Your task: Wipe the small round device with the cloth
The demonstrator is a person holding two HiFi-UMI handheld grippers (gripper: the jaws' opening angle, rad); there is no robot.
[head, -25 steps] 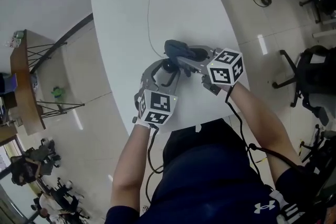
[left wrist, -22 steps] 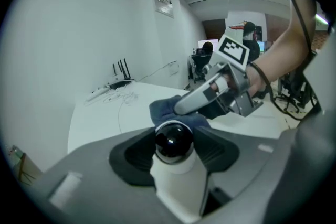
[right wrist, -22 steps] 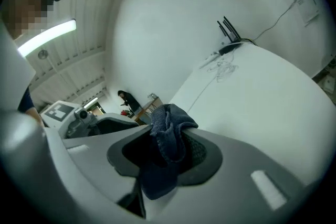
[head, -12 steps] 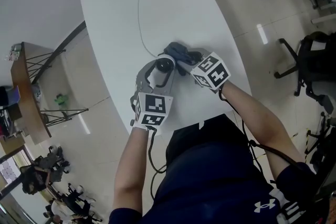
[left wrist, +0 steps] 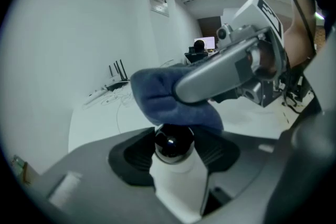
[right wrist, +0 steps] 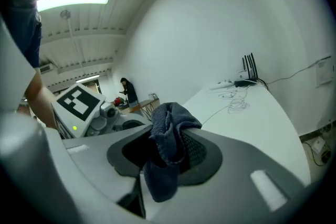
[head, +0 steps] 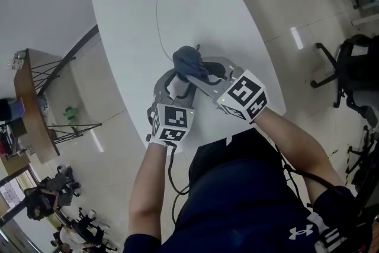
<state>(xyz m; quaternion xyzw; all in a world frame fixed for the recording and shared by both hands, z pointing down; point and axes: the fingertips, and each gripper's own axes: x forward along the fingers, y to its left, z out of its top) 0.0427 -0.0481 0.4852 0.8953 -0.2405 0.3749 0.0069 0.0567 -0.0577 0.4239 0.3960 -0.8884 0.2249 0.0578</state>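
The small round device is white with a black glossy dome. It stands between the pads of my left gripper, whose jaws are opening slightly while the pads still hold it. A dark blue cloth rests on the dome's top. In the right gripper view the cloth hangs bunched between the pads of my right gripper, which is shut on it. From the head view, the cloth covers the device above the white table. My left gripper is below the cloth and my right gripper reaches in from the right.
A thin white cable runs along the table to a coil at the far end. A router with antennas stands there. A black office chair is on the floor at the right. A wooden side table is at the left.
The right gripper has carried the cloth from the device's right side up over its top. The black dome, visible from the head view before, is now covered. The left gripper stayed in place.
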